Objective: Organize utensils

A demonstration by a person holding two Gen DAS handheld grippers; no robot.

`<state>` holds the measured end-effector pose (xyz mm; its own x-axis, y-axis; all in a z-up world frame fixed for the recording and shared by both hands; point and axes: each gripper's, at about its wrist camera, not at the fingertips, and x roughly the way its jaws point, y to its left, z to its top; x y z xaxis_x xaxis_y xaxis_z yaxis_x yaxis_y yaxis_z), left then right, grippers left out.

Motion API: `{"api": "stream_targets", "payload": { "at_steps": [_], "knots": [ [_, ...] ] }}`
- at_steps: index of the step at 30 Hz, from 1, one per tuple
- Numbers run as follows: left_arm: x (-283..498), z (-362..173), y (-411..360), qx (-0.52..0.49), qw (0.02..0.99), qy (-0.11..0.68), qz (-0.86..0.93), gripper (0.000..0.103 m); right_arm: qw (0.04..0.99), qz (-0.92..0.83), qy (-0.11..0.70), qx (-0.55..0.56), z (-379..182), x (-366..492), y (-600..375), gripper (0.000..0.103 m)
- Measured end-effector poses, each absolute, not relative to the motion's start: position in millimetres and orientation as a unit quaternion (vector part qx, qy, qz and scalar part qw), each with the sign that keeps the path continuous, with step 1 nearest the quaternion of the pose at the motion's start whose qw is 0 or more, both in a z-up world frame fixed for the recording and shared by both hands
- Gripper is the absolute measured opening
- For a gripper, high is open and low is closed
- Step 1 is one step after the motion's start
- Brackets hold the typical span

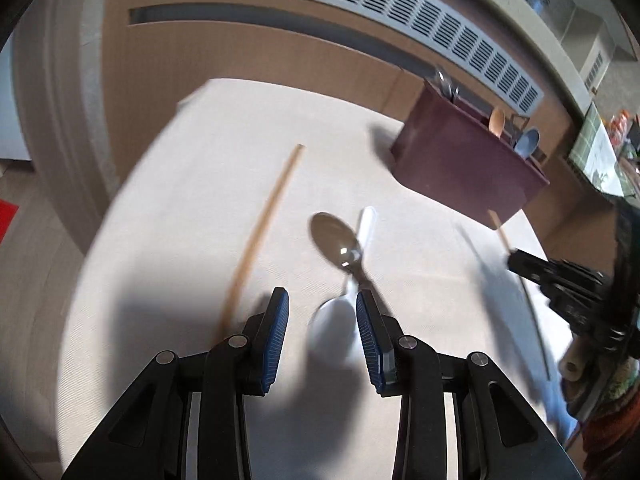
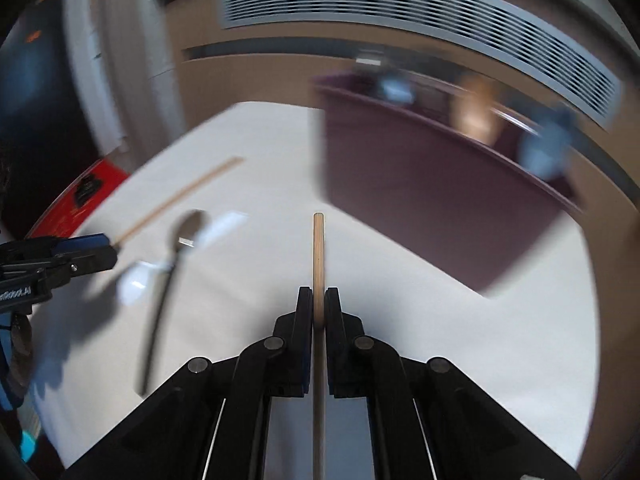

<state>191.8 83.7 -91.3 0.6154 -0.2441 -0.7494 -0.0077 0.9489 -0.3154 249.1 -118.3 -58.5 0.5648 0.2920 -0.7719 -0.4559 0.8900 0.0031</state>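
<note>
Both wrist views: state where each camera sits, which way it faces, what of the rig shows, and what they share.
Left wrist: on the left gripper, looking down its open fingers at the white spoon and metal spoon on the table.
Right wrist: on the right gripper, looking along the chopstick it clamps, toward the maroon organizer.
Shared: table, organizer, both spoons, loose chopstick; each shows the other gripper.

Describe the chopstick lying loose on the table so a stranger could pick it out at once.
Start at the dark maroon utensil box standing at the far end of the white table. Left of it, beyond the open left gripper, a loose wooden chopstick lies alone on the cloth. Unlike the metal spoon and white spoon crossed beside it, it is thin, straight and tan; its twin is clamped in the right gripper.
</note>
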Motion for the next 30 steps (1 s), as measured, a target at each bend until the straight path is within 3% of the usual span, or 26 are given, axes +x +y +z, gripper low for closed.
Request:
{"api": "stream_targets", "payload": {
  "at_steps": [11,18,24,30],
  "knots": [
    [251.3,-98.0,47.6,-0.133,0.879,0.455,-0.052,0.036,0.897,0.132,0.420,-0.047,-69.6,216.1,-218.8,0.005],
    [248.0,-97.1,6.8,-0.109,0.864,0.467,-0.153,0.036,0.894,0.139,0.425,-0.026,-81.7,221.8,-209.9,0.005],
    [240.5,-79.3,58.2,-0.092,0.893,0.433,-0.078,0.037,0.891,0.144,0.431,-0.010,-85.5,221.0,-213.8,0.007],
    [252.3,-95.6,110.5,-0.109,0.879,0.464,-0.006,0.038,0.891,0.152,0.427,-0.012,-84.4,218.7,-212.2,0.008]
  ]
}}
